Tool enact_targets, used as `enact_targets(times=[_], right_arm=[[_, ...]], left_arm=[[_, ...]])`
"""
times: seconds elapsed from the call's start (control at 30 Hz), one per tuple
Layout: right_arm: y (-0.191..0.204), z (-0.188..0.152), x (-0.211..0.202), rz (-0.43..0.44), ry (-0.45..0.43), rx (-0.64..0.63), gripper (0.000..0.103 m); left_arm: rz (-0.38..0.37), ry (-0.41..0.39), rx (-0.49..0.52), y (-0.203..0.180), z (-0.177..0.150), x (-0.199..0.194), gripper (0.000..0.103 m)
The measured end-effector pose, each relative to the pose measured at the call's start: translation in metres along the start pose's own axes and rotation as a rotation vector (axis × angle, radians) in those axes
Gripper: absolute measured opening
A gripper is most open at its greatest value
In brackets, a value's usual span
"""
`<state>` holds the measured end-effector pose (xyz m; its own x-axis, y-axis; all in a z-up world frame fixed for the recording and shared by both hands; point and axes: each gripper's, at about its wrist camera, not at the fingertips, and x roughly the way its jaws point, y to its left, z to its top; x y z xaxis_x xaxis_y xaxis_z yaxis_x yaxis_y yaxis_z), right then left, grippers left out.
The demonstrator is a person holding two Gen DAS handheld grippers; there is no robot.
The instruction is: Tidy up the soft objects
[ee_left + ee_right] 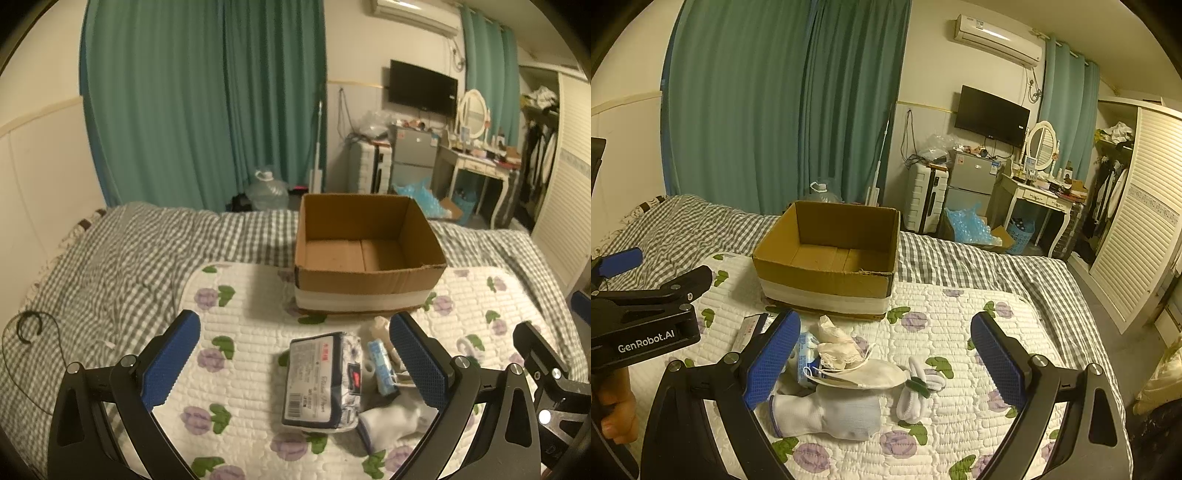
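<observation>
Teal curtains (pixel 783 103) are seen behind a bed (pixel 979 266). One box (pixel 827 254) and a floral mat (pixel 960 332) lie mid-bed; one glove (pixel 827 411), one mask (pixel 864 374), one packet (pixel 319 380) are spread on the mat's near edge. Left gripper (pixel 295 360) and right gripper (pixel 886 358) are held apart, empty.

Checked bed (pixel 979 258) under floral pad (pixel 960 332), cardboard box (pixel 827 280)

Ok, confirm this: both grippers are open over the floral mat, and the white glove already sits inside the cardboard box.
Wrong about the glove. The right wrist view shows the white glove lying on the floral mat, in front of the cardboard box, which is empty. Both grippers are open.
</observation>
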<state>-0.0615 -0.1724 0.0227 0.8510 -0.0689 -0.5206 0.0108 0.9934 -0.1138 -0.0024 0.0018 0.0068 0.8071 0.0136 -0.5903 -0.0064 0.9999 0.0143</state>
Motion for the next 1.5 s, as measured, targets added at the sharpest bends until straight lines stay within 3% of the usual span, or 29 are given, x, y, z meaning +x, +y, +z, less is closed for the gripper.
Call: enact_targets(times=[1.5], right_arm=[[-0.0042,-0.0008,-0.0033,0.040,-0.003,0.028,0.094]], left_arm=[[0.001,-0.003,-0.030,0.0021,-0.0058,0.0039,0.103]])
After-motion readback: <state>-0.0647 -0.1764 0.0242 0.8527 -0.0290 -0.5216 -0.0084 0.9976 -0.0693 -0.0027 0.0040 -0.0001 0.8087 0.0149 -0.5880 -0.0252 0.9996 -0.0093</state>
